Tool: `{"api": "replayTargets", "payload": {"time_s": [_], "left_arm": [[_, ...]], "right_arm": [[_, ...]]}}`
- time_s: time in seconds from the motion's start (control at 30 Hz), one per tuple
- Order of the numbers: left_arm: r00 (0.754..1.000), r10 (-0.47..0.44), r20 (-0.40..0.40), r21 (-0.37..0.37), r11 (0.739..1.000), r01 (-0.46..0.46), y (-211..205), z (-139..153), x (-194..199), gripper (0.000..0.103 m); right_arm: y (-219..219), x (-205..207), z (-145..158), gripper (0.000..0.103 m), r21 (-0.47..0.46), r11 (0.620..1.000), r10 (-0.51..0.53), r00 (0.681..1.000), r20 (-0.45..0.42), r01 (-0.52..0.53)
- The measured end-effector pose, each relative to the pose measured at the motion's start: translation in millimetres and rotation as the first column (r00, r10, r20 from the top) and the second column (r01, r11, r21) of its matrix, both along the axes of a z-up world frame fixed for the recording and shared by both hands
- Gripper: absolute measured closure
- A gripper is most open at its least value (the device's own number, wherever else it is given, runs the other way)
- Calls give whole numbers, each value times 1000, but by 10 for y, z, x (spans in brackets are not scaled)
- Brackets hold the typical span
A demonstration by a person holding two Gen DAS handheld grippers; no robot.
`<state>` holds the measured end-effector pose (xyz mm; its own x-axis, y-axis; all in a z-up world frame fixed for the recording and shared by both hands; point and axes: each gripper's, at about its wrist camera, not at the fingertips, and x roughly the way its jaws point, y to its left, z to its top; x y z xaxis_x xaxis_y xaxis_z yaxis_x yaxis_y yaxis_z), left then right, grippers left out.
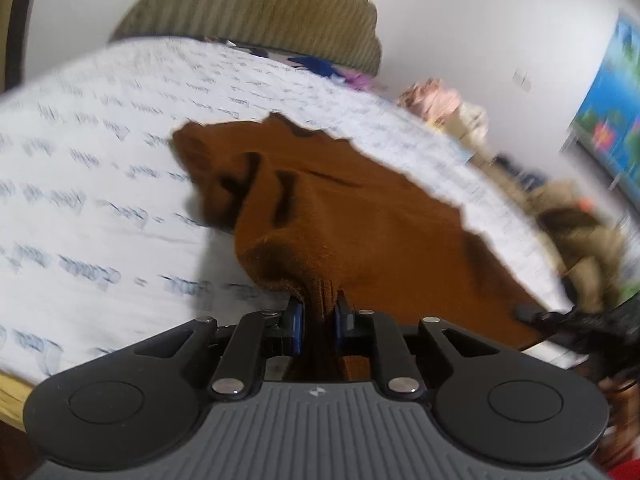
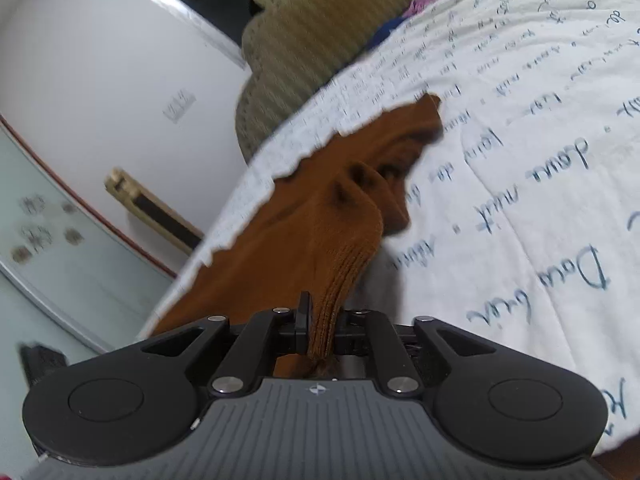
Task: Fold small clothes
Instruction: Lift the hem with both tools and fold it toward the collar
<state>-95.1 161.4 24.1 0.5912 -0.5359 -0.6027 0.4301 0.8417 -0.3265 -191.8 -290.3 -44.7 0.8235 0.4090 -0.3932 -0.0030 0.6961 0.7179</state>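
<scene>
A small brown knitted garment (image 1: pixel 340 216) lies rumpled on a white bedsheet printed with blue script (image 1: pixel 100 160). My left gripper (image 1: pixel 320 316) is shut on a bunched edge of it, the fabric pinched between the blue pads (image 1: pixel 297 320). In the right wrist view the same brown garment (image 2: pixel 312 240) stretches away over the sheet (image 2: pixel 520 160), and my right gripper (image 2: pixel 322 328) is shut on its ribbed hem. The cloth is lifted slightly at both grips. The other gripper's black tip (image 1: pixel 532 314) shows at the garment's right edge in the left wrist view.
An olive ribbed cushion (image 1: pixel 260 12) stands at the head of the bed. Loose clothes in pink and beige (image 1: pixel 436 100) pile at the bed's right side. A white wall (image 2: pixel 100 60) and pale floor (image 2: pixel 60 260) lie left of the bed in the right wrist view.
</scene>
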Motion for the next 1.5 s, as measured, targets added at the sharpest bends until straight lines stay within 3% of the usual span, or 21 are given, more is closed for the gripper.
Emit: {"api": "replayTargets", "payload": {"time_s": [0.03,0.07,0.13,0.3,0.4,0.5,0.53,0.57,0.6,0.63,0.67,0.73,0.8,0.9,1.07,1.13,1.27,1.37,1.5], "left_arm": [[1000,-1,-2,34,999,1,-34,-60,24,74],[999,12,-31,63,998,-10,-51,-142,72,57],[993,22,-117,65,998,-14,-44,-333,182,36],[991,21,-136,-146,989,-40,333,-449,207,31],[985,8,-173,-274,960,-56,419,-532,269,19],[988,-15,-157,-318,947,-36,340,-584,265,17],[990,-29,-141,-304,952,-15,293,-567,258,18],[991,-40,-125,-288,958,2,257,-550,236,23],[992,-51,-119,-280,960,16,230,-565,208,35],[989,-65,-131,-277,960,27,219,-582,209,77],[981,-82,-176,-289,957,29,216,-619,249,90],[979,-70,-189,-304,953,10,230,-640,244,91],[994,-57,-90,-268,963,31,224,-467,144,91],[997,-70,37,-298,951,78,311,-101,-15,91],[972,-61,228,-291,948,127,477,499,-346,91],[961,-64,270,-297,943,146,528,643,-459,91],[963,-108,245,-283,943,178,471,707,-485,91],[972,-120,200,-243,955,167,382,640,-407,91],[990,-99,98,-260,958,121,365,525,-218,91]], "right_arm": [[15,22,-55,83,-18,1000,-7,1000,-31,7],[16,49,-129,75,-21,1000,-16,998,-68,15],[-12,44,-242,74,7,1000,-21,996,-83,22],[-148,-10,-324,74,86,996,-20,998,-61,25],[-120,-18,-342,74,87,996,-25,998,-61,30],[9,20,-292,74,35,999,-15,998,-64,17],[43,30,-270,74,17,1000,-13,998,-68,15],[57,34,-253,84,3,1000,-18,997,-75,19],[49,37,-256,91,13,1000,-21,997,-79,22],[27,39,-265,91,40,999,-18,997,-77,21],[1,35,-268,91,69,997,-11,998,-69,16],[-22,1,-220,91,92,996,-8,999,-47,12],[-24,-58,-105,91,97,995,11,1000,-7,-10],[-12,-148,121,91,106,992,59,996,62,-65],[48,-370,655,91,61,986,137,966,220,-154],[84,-465,841,91,20,985,158,952,262,-169],[138,-530,971,91,-16,983,178,947,268,-180],[103,-508,889,91,1,985,169,955,243,-175],[20,-402,713,91,40,988,138,971,198,-149]]}}
